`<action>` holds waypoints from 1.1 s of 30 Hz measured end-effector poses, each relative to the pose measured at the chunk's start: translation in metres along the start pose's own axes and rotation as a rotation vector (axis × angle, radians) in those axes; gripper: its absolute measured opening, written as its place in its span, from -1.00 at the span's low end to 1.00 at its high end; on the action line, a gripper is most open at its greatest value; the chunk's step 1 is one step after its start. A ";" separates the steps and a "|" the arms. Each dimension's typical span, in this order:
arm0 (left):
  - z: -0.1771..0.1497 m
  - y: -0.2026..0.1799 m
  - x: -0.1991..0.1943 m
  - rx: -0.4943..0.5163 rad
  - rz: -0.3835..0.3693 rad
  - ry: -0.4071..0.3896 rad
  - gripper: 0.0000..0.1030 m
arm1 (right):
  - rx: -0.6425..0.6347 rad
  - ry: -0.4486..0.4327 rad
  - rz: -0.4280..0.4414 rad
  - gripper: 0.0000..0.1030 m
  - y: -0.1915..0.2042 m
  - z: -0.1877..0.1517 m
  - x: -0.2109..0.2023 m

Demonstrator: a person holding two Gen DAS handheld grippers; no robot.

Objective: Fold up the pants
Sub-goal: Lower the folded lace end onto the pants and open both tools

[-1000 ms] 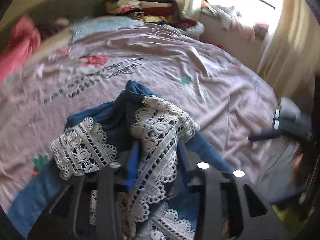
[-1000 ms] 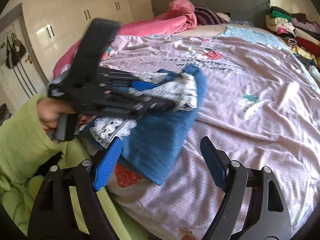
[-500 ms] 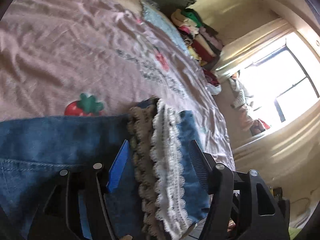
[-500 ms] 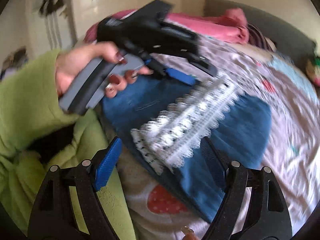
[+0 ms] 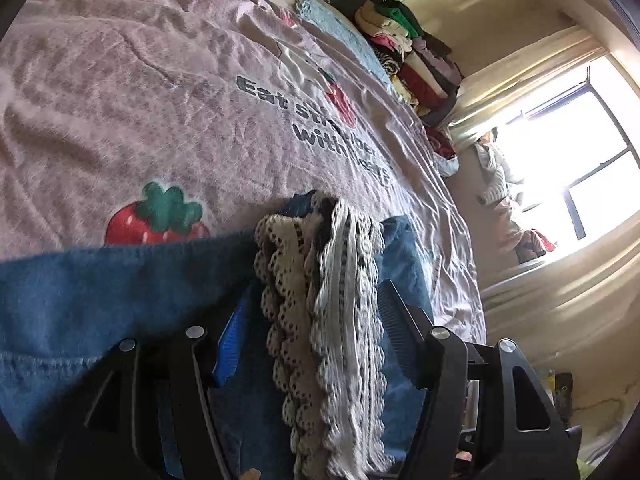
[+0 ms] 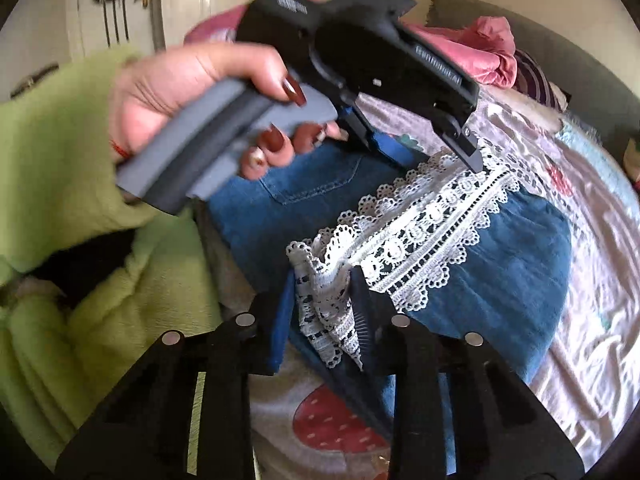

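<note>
Your right gripper (image 6: 322, 316) clamps the pants' (image 6: 500, 264) lace hem (image 6: 420, 236); your left gripper (image 5: 308, 332) straddles it, fingers apart.

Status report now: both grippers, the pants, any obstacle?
Right hand-held gripper shut on lace hem. Left hand-held gripper open, straddling lace. Pants folded on bedspread. No obstacle seen.

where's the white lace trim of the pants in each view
Left wrist: the lace trim runs down the lower centre, between the open left gripper fingers.
Right wrist: the trim crosses the centre diagonally, its near end pinched by the right gripper.
Shared landmark: the strawberry print on the bedspread.
</note>
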State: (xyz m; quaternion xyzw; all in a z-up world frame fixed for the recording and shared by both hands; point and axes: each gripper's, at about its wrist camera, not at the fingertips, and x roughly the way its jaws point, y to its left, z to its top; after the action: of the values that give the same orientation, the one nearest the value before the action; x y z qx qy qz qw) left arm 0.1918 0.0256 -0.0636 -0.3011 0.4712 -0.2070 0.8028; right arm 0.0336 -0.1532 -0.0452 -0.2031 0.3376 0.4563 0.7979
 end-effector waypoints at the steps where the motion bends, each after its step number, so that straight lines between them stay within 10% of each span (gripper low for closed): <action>1: 0.002 -0.001 0.002 -0.001 0.000 0.001 0.18 | 0.028 -0.011 0.027 -0.60 -0.003 -0.001 -0.003; 3: 0.007 -0.002 0.006 -0.008 -0.012 -0.005 0.06 | 0.068 -0.021 0.060 -0.60 -0.006 -0.002 -0.005; 6: 0.008 -0.004 0.009 -0.008 -0.027 -0.008 -0.69 | 0.073 -0.019 0.067 -0.60 -0.006 -0.002 -0.004; 23: -0.009 0.010 -0.022 0.047 0.086 -0.122 -0.43 | 0.040 -0.029 0.119 -0.57 0.006 0.007 -0.009; 27: -0.020 -0.009 -0.046 0.128 0.137 -0.170 -0.03 | 0.110 -0.085 0.055 -0.34 -0.014 0.002 -0.039; 33: -0.062 -0.045 -0.071 0.248 0.175 -0.194 0.01 | 0.239 -0.066 -0.083 -0.30 -0.055 -0.018 -0.051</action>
State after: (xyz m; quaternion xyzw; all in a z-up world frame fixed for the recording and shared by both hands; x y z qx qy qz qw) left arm 0.1018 0.0189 -0.0116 -0.1761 0.3870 -0.1629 0.8904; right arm 0.0567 -0.2220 -0.0200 -0.1053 0.3542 0.3861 0.8452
